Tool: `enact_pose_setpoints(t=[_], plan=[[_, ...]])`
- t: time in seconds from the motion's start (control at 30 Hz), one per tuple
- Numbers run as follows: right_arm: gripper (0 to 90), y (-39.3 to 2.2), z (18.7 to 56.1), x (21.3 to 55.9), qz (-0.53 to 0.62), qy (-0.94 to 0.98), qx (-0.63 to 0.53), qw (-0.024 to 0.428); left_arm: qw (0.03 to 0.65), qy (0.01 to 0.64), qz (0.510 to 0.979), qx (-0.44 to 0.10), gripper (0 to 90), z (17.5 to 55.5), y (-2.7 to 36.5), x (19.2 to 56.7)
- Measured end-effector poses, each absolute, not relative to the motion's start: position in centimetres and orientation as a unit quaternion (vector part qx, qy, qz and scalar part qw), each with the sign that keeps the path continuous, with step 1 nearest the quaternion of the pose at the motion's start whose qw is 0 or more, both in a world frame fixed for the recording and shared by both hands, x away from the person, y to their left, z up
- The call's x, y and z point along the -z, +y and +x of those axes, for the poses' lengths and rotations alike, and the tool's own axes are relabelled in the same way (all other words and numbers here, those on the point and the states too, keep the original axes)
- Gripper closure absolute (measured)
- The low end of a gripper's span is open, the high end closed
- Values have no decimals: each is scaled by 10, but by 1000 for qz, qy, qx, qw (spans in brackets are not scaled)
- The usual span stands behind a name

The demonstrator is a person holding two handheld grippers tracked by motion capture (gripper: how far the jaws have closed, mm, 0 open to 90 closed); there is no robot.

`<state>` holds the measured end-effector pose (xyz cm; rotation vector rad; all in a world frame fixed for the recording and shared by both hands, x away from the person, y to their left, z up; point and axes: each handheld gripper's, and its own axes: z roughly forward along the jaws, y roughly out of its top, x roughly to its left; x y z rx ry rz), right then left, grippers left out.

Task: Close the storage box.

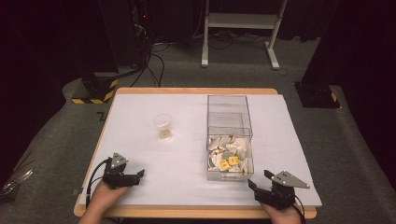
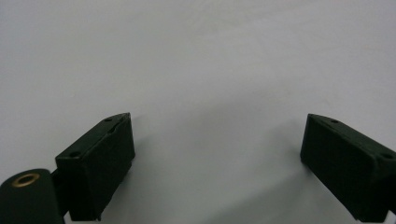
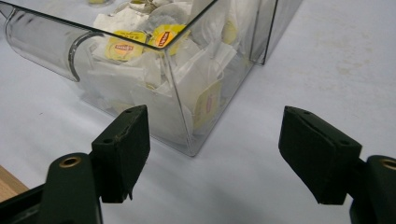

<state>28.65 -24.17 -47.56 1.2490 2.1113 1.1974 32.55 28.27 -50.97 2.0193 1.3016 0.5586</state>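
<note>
A: Where are the tea bags? (image 1: 229, 156)
B: Piled in the near end of the clear box (image 1: 229, 103) right of table centre, yellow tags on top. One more seems to sit in the plastic cup (image 1: 163, 126), left of the box and well apart from it

A: Right gripper? (image 1: 258, 181)
B: Just off the box's near right corner, jaws apart, nothing between them. Its own camera looks straight at that corner, so I'd guess it's lined up to go in for a bag

A: Left gripper? (image 1: 140, 175)
B: Near the front left of the table (image 1: 140, 154), jaws wide apart and empty over bare white top. Looks parked, leaving the right one room to work

A: Anything unclear?
B: Cup contents: a small yellow bit at the bottom, too small to be sure it's a bag. How deep the pile goes is hard to tell through the glare on the walls. The far half of the box looks empty but reflections muddy it. Both forearms are cut off by the bottom edge
</note>
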Motion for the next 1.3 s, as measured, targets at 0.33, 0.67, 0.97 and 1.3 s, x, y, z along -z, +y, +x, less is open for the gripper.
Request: enact_pose_setpoints(t=[0.33, 0.67, 0.97, 1.3], plan=[[247, -238, 288, 475, 449, 749, -442, 207, 332, 498, 772, -215, 101, 325, 283, 510], [246, -234, 289, 474, 443, 748, -447, 211, 332, 498, 772, -215, 101, 325, 283, 510], [232, -227, 290, 475, 439, 749, -449, 211, 332, 498, 772, -216, 101, 325, 283, 510], [191, -221, 295, 476, 437, 750, -447, 213, 332, 497, 771, -219, 102, 325, 283, 510]])
